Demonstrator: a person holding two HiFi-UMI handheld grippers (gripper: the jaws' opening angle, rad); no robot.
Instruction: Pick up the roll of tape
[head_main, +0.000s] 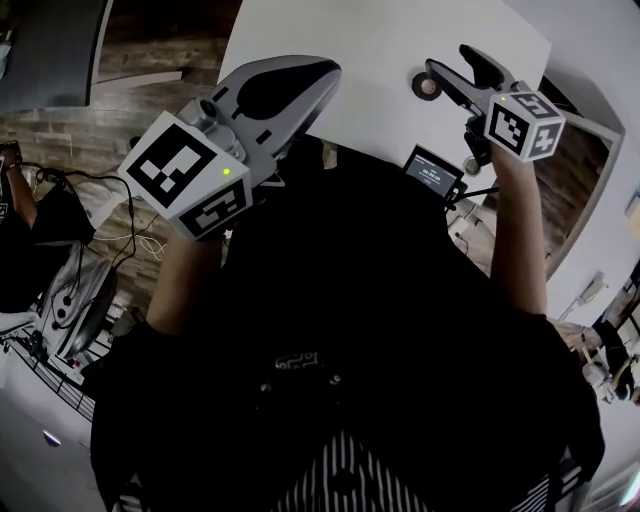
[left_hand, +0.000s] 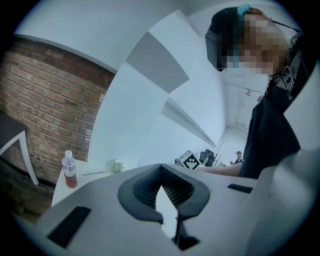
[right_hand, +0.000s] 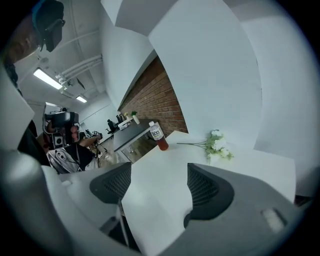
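My right gripper (head_main: 447, 60) hangs wide and empty beside the roll of tape (head_main: 427, 86), left gripper (head_main: 322, 78) closed; a jaw clipping it could skid it across the desk (head_main: 380, 40)

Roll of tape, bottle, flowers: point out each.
Roll of tape (head_main: 417, 88), head view, left side of its dark ring.
Bottle (right_hand: 158, 135), right gripper view, its body.
Flowers (right_hand: 218, 145), right gripper view, a white bloom.
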